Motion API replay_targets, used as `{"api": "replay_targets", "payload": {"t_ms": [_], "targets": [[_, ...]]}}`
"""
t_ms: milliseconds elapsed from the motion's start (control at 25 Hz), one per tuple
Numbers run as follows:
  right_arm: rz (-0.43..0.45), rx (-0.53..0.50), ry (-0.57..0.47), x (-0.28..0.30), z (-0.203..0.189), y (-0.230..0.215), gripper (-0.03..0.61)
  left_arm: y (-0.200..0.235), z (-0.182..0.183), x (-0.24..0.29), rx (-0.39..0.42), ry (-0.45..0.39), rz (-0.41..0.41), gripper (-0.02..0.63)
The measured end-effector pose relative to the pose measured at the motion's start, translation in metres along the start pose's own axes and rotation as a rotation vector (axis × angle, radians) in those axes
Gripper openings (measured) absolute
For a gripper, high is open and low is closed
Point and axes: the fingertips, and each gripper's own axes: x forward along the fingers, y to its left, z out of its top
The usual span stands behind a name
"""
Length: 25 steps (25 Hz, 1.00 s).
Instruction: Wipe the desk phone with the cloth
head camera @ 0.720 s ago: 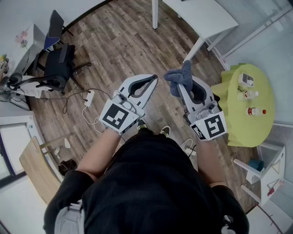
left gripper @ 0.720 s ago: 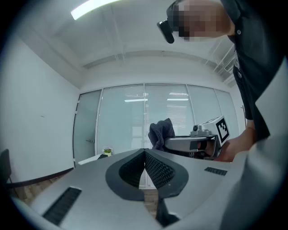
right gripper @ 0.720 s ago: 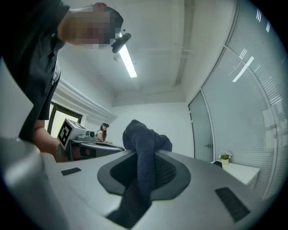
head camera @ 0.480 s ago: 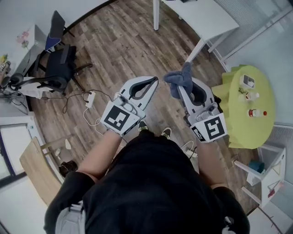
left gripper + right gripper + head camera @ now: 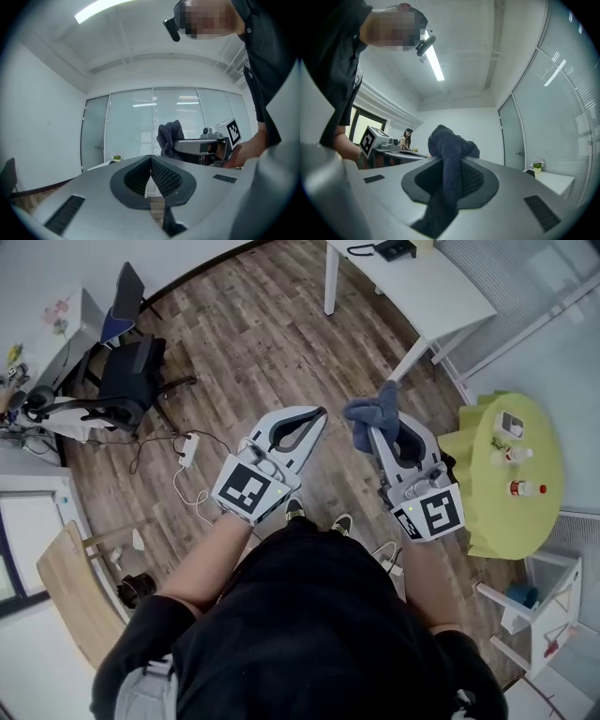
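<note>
Presently held: dark blue-grey terry cloth (image 5: 449, 140), pinched between the closed jaws of the right gripper (image 5: 379, 424), one bunch standing above the tips and a tail hanging below.
Left gripper (image 5: 151, 160): jaws together, pads meeting, nothing between them.
Task's thing: small black desk phone with a cord (image 5: 391, 249), by the look of it, on the white desk (image 5: 427, 292) at the far edge of the head view, well apart from both grippers; no wiping begun yet.
Risk one: cloth pulled out on first contact with the phone, caused by a narrow pinch on a thick fold with loose ends either side.
Risk two: phone shoved along the desk or its handset knocked off, caused by one-sided wiping without steadying from the empty gripper.
Risk three: hanging tail caught on the cord.
Only in head view: phone, desk, brown wooden plank floor (image 5: 253, 324), round yellow-green table (image 5: 511, 474) on the right.
Only in gripper views: meeting of the ribbed pads and depth of the bite on the cloth; phone absent from both.
</note>
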Motion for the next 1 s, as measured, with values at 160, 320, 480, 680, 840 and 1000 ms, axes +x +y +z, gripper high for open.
{"api": "replay_targets", "payload": {"t_ms": [160, 320, 480, 680, 840, 1000], "targets": [[0.007, -0.004, -0.002, 0.015, -0.001, 0.008, 0.092, 0.013, -0.002, -0.008, -0.004, -0.012, 0.009, 0.011], [0.011, -0.003, 0.009, 0.028, -0.004, 0.021, 0.092, 0.026, -0.002, -0.021, 0.002, -0.026, 0.014, 0.011], [0.015, -0.008, 0.000, 0.053, -0.001, 0.033, 0.092, 0.049, 0.001, -0.034, 0.000, -0.030, 0.016, 0.011], [0.017, -0.057, 0.018, 0.071, -0.006, 0.046, 0.092, 0.066, -0.003, -0.045, -0.009, -0.036, 0.025, 0.011], [0.018, -0.035, 0.018, 0.079, -0.009, 0.042, 0.092, 0.073, -0.007, -0.046, 0.019, 0.002, 0.015, 0.011], [0.027, -0.018, 0.006, 0.084, -0.014, 0.028, 0.092, 0.082, -0.008, -0.033, 0.010, 0.004, 0.027, 0.011]]}}
